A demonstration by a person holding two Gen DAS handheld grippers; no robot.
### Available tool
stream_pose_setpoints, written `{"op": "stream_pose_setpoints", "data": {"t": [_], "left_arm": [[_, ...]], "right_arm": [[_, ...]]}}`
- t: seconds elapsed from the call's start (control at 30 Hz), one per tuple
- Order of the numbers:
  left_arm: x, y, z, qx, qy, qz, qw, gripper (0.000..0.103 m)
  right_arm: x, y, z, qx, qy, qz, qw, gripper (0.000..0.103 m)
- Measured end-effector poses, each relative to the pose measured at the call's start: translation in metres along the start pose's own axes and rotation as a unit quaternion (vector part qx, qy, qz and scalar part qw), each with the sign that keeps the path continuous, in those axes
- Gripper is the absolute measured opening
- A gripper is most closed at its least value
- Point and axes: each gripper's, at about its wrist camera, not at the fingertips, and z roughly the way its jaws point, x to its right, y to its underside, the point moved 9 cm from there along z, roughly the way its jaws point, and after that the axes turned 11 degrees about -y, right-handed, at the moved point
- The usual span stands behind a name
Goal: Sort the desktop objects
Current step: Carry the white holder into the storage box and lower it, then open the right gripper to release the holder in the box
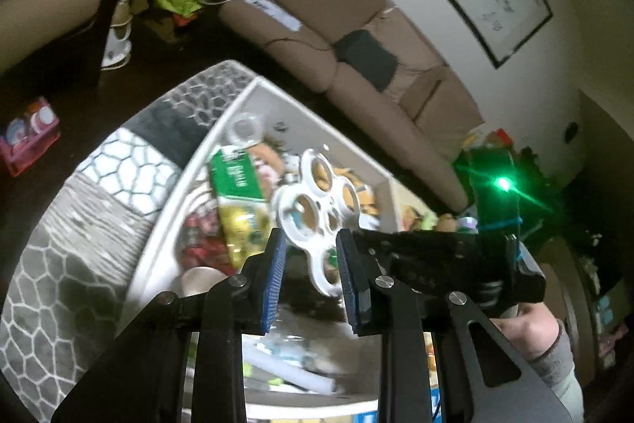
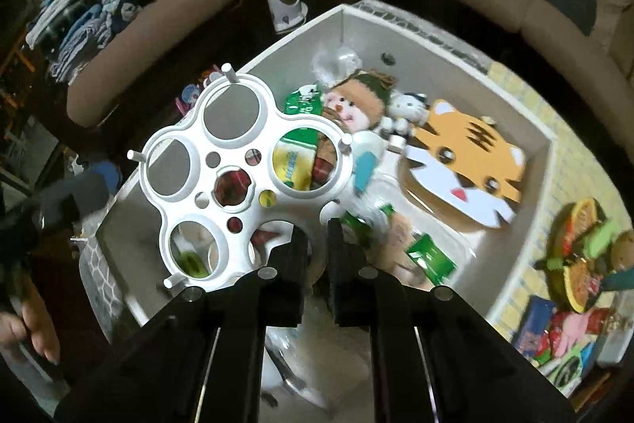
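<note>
Over white bin, rack in right gripper

The left claw is pointing forward and moderately downward, its blue-padded fingers standing a little apart and pressing on the edge of a white ring rack. The right claw is angling steeply downward with its black fingers drawn nearly together, pinching the same rack's rim. In the left wrist view a hand in a grey sleeve is gripping the right tool's handle; in the right wrist view another hand is showing at the lower left edge.
</note>
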Motion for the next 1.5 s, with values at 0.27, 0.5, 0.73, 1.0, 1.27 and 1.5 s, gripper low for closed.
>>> {"op": "stream_pose_setpoints", "data": {"t": [0.27, 0.5, 0.73, 1.0, 1.27, 1.5], "left_arm": [[-0.021, -0.003, 0.024, -0.015, -0.009, -0.014, 0.9997, 0.025], [-0.013, 0.003, 0.039, -0.03, -0.007, -0.005, 0.9995, 0.025], [-0.016, 0.008, 0.045, -0.039, -0.033, 0.002, 0.9987, 0.034], [-0.017, 0.01, 0.048, -0.025, -0.149, 0.057, 0.9869, 0.072], [0.002, 0.012, 0.037, -0.017, -0.185, 0.092, 0.9783, 0.095], [0.03, 0.019, 0.019, -0.005, -0.195, 0.122, 0.9732, 0.103]], "right_arm": [[0.015, -0.01, 0.074, -0.03, -0.013, 0.051, 0.998, 0.01], [0.026, -0.016, 0.095, -0.027, -0.02, 0.091, 0.995, 0.014], [0.04, -0.007, 0.077, -0.008, -0.016, 0.11, 0.994, 0.024], [0.031, 0.015, 0.041, 0.009, -0.017, 0.085, 0.996, 0.047], [0.023, 0.03, -0.013, 0.052, -0.002, 0.054, 0.997, 0.087], [0.044, 0.066, -0.069, 0.084, 0.013, 0.06, 0.995, 0.103]]}}
